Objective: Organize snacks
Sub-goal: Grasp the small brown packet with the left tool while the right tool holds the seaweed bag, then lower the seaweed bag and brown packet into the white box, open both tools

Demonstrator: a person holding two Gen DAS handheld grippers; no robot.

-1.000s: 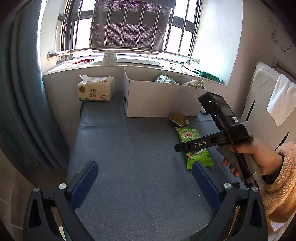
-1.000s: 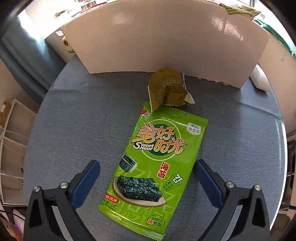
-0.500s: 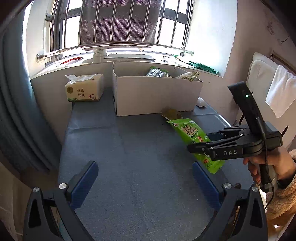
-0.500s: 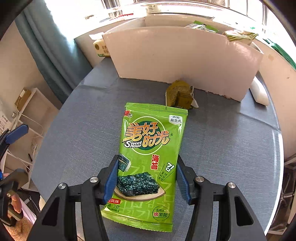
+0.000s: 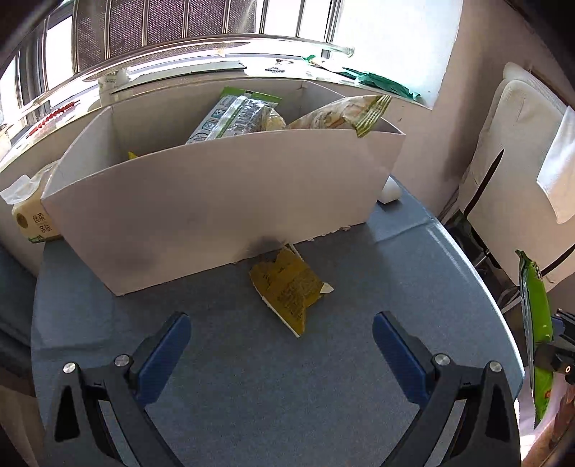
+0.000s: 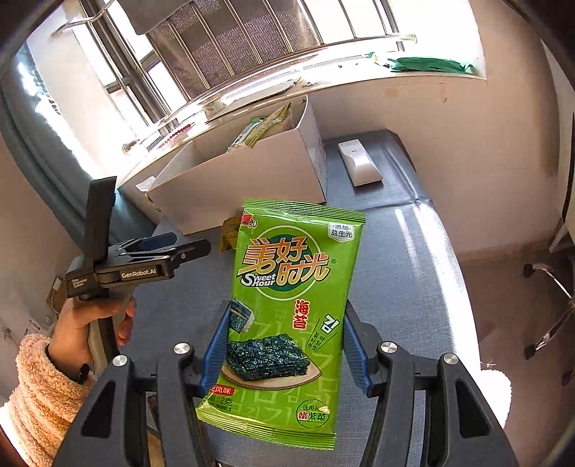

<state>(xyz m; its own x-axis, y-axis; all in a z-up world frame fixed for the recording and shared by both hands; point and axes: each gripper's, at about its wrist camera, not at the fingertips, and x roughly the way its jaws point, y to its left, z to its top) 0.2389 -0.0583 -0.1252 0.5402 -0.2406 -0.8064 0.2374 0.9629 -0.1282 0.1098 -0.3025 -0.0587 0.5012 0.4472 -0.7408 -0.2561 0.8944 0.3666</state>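
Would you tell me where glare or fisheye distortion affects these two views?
Left wrist view: the window blows out white and the white box front bows. Right wrist view: window glare again, sun streaks the table, yet the seaweed packet reads sharply.

Ahead of the left hand-held gripper (image 5: 280, 345), bare surface (image 5: 222, 388) is left open up to a yellow packet (image 5: 287, 287), beyond which passage is blocked by the white box (image 5: 215, 201), its open top partly filled with snack bags (image 5: 237, 115).
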